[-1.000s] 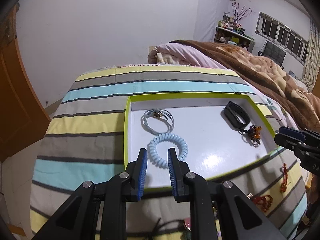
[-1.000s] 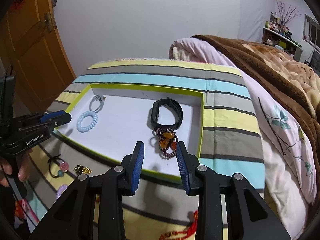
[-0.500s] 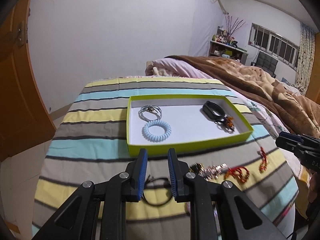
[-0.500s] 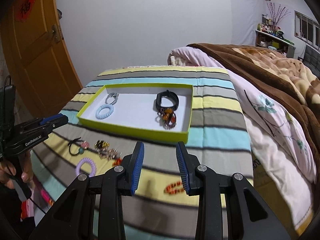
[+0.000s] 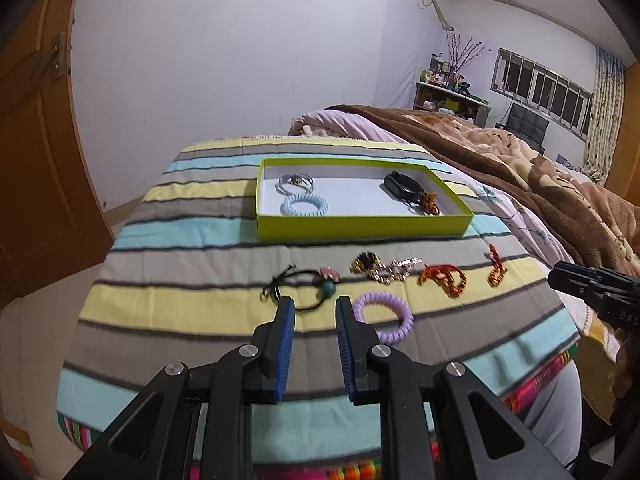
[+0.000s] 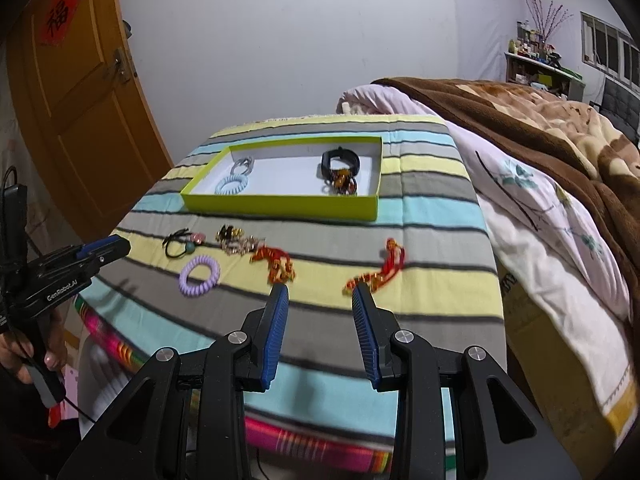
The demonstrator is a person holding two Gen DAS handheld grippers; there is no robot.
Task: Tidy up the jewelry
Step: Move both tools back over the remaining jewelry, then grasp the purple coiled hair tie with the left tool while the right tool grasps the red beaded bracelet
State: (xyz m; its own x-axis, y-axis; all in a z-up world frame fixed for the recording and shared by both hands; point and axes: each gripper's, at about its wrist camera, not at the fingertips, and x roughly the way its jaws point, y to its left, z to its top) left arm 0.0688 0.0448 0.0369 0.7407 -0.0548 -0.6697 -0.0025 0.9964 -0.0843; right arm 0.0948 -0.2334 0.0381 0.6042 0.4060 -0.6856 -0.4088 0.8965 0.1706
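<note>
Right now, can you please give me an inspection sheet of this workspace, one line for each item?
Surface: striped blanket spread flat.
Job's things: green tray holds a light blue coil band, silver rings, a black band and a beaded bracelet.
Outside the tray: black hair tie, purple coil band, gold pieces, two red and gold bracelets.
Clutter: nothing seen.
Grippers: left gripper open, empty; right gripper open, empty.
Cables: black cable beside the left handle.
Surroundings: brown blanket, orange door, shelf, window.
</note>
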